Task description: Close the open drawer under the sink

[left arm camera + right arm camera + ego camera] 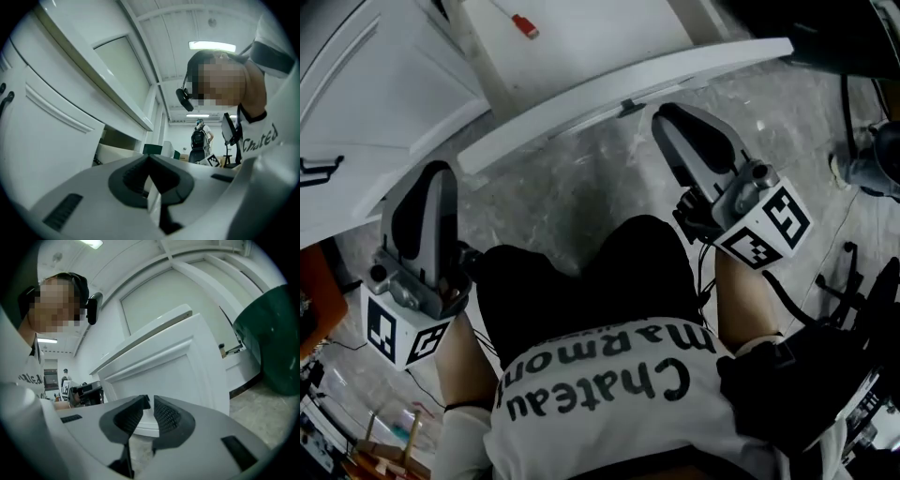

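The white sink cabinet [356, 84] fills the upper left of the head view. The open drawer [619, 89] stands pulled out from it over the grey mottled floor [581, 187], just ahead of the crouching person's knees. The drawer's front panel is its long axis. It runs across the person's front, from the lower left of the head view up to the upper right. Its paneled outer face is turned toward the person, so the drawer should slide shut away from them, back into the cabinet. Both tools are held low and roughly level, aimed at that face, probably so a push goes straight along the slide rather than down on the rim. The left tongs [438, 171] sit near the panel's left end and the right tongs [671, 114] past its middle. That spacing likely keeps the drawer from skewing as it goes in. The left tongs are clenched tip to tip on nothing, a blunt nose suited to pushing. The right tongs stand a little parted, with only the panel beyond showing through the slit. Neither visibly touches the panel yet. A small red thing [523, 25] lies on the white beyond the panel, apparently inside the drawer.
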A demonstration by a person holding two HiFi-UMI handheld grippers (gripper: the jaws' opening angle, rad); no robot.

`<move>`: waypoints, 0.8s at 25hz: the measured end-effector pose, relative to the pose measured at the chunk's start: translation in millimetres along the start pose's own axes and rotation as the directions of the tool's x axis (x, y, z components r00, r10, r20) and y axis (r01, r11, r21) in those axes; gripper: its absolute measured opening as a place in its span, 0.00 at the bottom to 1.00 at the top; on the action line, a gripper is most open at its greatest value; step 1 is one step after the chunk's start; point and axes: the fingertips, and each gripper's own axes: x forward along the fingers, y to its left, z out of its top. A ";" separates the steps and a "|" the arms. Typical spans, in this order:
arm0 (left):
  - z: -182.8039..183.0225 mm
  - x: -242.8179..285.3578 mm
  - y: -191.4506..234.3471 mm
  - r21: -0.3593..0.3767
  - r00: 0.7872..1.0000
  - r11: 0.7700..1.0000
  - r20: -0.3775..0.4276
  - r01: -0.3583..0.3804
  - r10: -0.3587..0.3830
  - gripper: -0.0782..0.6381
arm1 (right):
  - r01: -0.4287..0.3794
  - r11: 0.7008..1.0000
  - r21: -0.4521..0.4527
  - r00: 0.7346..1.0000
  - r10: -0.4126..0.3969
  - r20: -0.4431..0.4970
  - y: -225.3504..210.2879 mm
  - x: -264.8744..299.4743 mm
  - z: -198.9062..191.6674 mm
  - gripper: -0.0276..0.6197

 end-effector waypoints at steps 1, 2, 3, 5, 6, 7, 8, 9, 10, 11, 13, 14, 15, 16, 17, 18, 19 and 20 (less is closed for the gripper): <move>-3.1 -1.0 -0.7 0.010 1.000 1.000 0.007 0.001 -0.001 0.12 | -0.010 1.000 -0.021 1.000 0.010 -0.001 1.0 0.4 -3.9 0.17; -6.0 -2.0 -0.9 0.010 1.000 1.000 0.011 -0.002 0.002 0.12 | -0.015 0.999 -0.039 1.000 0.015 -0.003 2.0 1.3 -7.4 0.21; -7.9 -3.3 -1.1 0.004 1.000 1.000 0.011 -0.009 0.009 0.12 | -0.012 0.998 -0.056 1.000 0.012 -0.004 3.0 2.4 -9.7 0.21; -7.2 -7.1 -3.6 -0.014 1.000 0.999 0.001 -0.029 0.029 0.12 | 0.009 0.996 -0.086 1.000 -0.009 -0.006 5.2 6.3 -9.8 0.21; -5.3 -9.9 -5.7 -0.017 0.999 0.999 -0.009 -0.040 0.040 0.12 | 0.019 0.995 -0.099 1.000 -0.020 -0.010 6.4 9.7 -8.6 0.23; -3.4 -13.1 -8.1 -0.015 0.999 0.999 -0.021 -0.049 0.049 0.12 | 0.027 0.993 -0.112 0.999 -0.029 -0.019 7.7 13.8 -7.5 0.25; -2.0 -16.6 -10.2 -0.010 0.998 0.998 -0.033 -0.057 0.057 0.12 | 0.035 0.991 -0.126 0.999 -0.039 -0.028 8.7 17.7 -6.9 0.27; -1.5 -20.5 -12.2 -0.008 0.997 0.998 -0.042 -0.064 0.063 0.12 | 0.046 0.989 -0.140 0.998 -0.052 -0.036 9.0 20.2 -6.6 0.29; -1.9 -24.5 -13.7 -0.012 0.996 0.997 -0.047 -0.071 0.070 0.12 | 0.060 0.987 -0.148 0.997 -0.067 -0.040 8.5 20.7 -6.6 0.31; -3.1 -28.5 -14.7 -0.023 0.996 0.997 -0.047 -0.080 0.079 0.12 | 0.077 0.986 -0.149 0.996 -0.084 -0.039 7.1 19.6 -6.7 0.32; -6.0 -35.7 -14.5 -0.050 0.993 0.993 -0.048 -0.108 0.105 0.12 | 0.113 0.984 -0.140 0.992 -0.119 -0.030 4.6 17.5 -6.7 0.35; -7.1 -39.0 -13.7 -0.057 0.991 0.990 -0.052 -0.126 0.123 0.12 | 0.130 0.981 -0.141 0.991 -0.134 -0.024 4.7 17.7 -6.5 0.35; -8.2 -41.8 -13.2 -0.059 0.988 0.988 -0.059 -0.143 0.140 0.12 | 0.144 0.978 -0.150 0.989 -0.149 -0.022 5.6 18.1 -6.1 0.35; -9.4 -44.2 -13.6 -0.060 0.986 0.986 -0.066 -0.157 0.153 0.12 | 0.154 0.975 -0.162 0.987 -0.160 -0.023 6.9 18.0 -5.7 0.34; -10.6 -46.3 -15.0 -0.062 0.985 0.984 -0.071 -0.164 0.160 0.12 | 0.158 0.972 -0.172 0.986 -0.165 -0.026 8.5 17.4 -5.4 0.34; -11.5 -48.1 -17.0 -0.068 0.984 0.984 -0.072 -0.165 0.160 0.12 | 0.153 0.972 -0.177 0.986 -0.161 -0.030 10.5 16.9 -5.1 0.35; -12.0 -49.8 -18.9 -0.075 0.985 0.984 -0.072 -0.162 0.157 0.12 | 0.146 0.974 -0.175 0.988 -0.154 -0.030 12.6 17.1 -4.6 0.36; -11.8 -51.4 -20.5 -0.079 0.986 0.984 -0.070 -0.158 0.152 0.12 | 0.143 0.975 -0.169 0.988 -0.149 -0.027 14.1 18.3 -4.0 0.36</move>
